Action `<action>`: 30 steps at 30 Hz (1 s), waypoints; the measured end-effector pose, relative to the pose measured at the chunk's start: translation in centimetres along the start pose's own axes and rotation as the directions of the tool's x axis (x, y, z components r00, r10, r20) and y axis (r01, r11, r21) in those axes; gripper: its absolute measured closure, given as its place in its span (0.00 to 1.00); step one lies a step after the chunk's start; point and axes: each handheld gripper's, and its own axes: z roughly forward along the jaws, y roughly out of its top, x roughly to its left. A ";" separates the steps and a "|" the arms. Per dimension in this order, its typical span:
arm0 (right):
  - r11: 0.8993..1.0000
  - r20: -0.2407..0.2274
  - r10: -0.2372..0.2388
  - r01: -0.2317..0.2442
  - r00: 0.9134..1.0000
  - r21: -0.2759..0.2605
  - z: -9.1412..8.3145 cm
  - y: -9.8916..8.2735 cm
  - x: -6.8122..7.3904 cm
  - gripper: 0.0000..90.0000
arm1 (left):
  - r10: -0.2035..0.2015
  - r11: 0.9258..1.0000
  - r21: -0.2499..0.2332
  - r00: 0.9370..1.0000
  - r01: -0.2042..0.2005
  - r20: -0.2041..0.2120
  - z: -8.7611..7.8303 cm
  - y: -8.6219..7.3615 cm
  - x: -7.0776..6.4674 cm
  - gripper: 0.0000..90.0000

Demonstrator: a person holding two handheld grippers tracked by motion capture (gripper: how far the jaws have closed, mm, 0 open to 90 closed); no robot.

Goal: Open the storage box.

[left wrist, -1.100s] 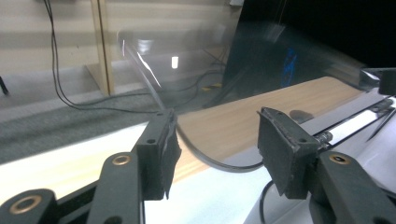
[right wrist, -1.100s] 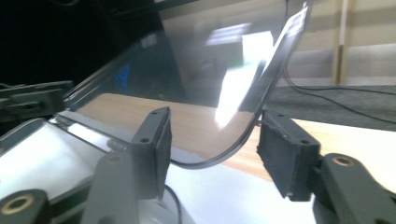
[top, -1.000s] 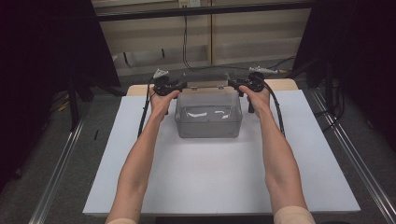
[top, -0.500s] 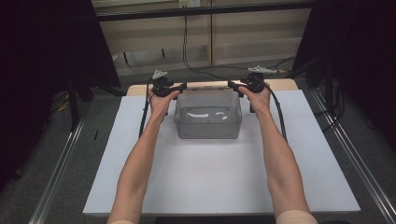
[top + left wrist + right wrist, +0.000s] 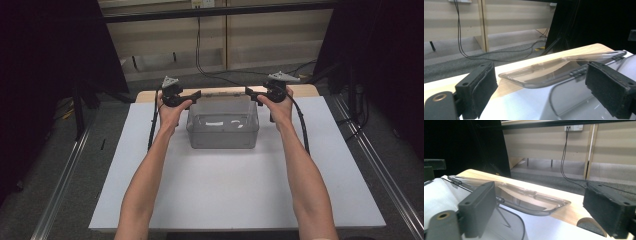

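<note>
1. High view: a clear plastic storage box (image 5: 223, 124) sits toward the far middle of the white desk (image 5: 235, 195), between the left hand-held gripper (image 5: 196, 94) and the right hand-held gripper (image 5: 249, 93).
2. Left gripper view: that hand-held gripper (image 5: 541, 86) is wide open and holds nothing; the transparent lid (image 5: 564, 68), tilted up, lies between its pads without touching.
3. Right gripper view: that hand-held gripper (image 5: 549, 207) likewise gapes empty around the lid's other corner (image 5: 524, 196).
</note>
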 end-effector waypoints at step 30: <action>0.989 0.055 -0.116 0.120 0.992 -0.081 -4.8 0.2 4.8 0.02 | 0.050 0.993 -0.106 0.998 -0.046 0.041 -6.5 -1.7 -2.8 0.04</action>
